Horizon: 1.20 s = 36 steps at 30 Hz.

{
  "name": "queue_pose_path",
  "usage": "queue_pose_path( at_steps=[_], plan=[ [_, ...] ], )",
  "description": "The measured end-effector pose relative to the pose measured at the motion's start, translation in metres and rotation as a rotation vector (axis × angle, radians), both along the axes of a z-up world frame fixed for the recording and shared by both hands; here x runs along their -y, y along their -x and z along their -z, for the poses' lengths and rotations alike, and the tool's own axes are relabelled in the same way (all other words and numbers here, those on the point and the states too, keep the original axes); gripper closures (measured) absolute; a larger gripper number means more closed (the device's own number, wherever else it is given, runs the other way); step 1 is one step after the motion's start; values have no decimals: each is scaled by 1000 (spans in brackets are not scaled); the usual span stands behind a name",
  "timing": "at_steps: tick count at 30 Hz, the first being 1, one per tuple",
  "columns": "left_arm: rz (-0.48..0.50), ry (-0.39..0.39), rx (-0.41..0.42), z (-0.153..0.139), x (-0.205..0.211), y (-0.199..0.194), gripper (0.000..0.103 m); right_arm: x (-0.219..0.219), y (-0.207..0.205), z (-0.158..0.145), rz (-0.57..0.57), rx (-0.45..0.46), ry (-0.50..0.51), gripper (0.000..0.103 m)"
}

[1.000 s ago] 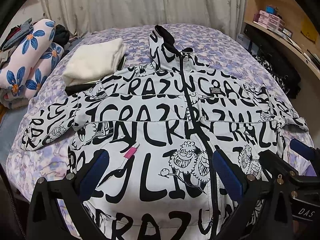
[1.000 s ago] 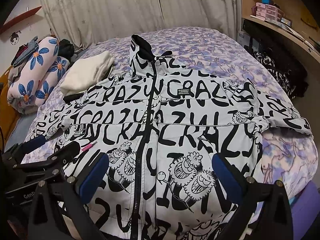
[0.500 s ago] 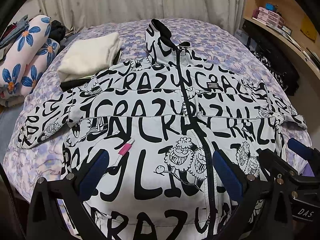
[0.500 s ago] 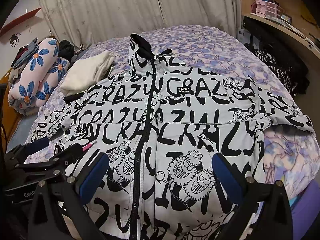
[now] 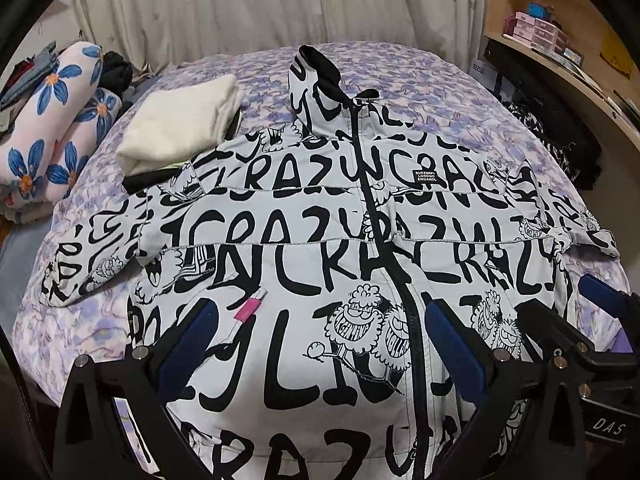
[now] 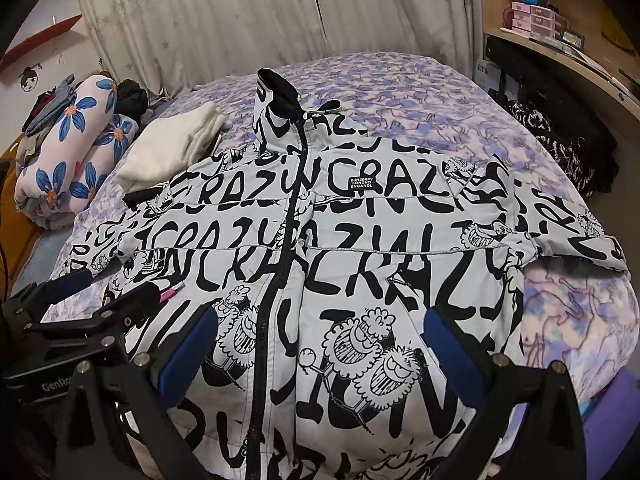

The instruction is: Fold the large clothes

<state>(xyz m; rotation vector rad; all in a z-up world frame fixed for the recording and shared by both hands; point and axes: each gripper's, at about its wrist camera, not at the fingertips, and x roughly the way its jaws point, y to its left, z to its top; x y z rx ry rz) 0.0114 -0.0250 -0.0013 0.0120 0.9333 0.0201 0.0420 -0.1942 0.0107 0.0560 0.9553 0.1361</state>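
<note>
Both views barely drifted, left gripper (image 5: pixel 316 344) and right gripper (image 6: pixel 320 344) hover released above the jacket (image 5: pixel 320 240) hem, slick puffy fabric might slip if pinched shallow.

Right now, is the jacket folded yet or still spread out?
Spread out. The jacket lies front-up on the bed, zipped, both sleeves stretched sideways, collar standing; no fold started.

bed (image 5: pixel 460 92): purple floral cover | curtain (image 5: pixel 280 4): pale, pleated, closed | shelf (image 6: pixel 560 52): wooden, right side
</note>
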Motion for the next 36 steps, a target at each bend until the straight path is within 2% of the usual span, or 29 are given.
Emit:
queue_pose_path(
  at_steps=[8, 23, 26, 28, 30, 34, 36],
  plan=[
    [6, 13, 18, -7, 7, -6, 1, 8, -5, -8, -9, 20, -19, 0],
    [84, -42, 68, -27, 41, -19, 1, 36, -13, -27, -7, 80, -36, 0],
    [122, -24, 82, -37, 50, -29, 1, 48, -15, -33, 37, 114, -1, 0],
    [152, 8, 115, -47, 57, -37, 1, 63, -18, -40, 83, 144, 10, 0],
    [161, 8, 146, -56, 64, -44, 1, 83, -21, -47, 129, 171, 7, 0],
    [179, -14, 210, -71, 88, -62, 1, 142, -32, -59, 250, 202, 11, 0],
    [187, -27, 220, -73, 104, -73, 1, 177, -40, -58, 319, 188, 14, 0]
  ],
)
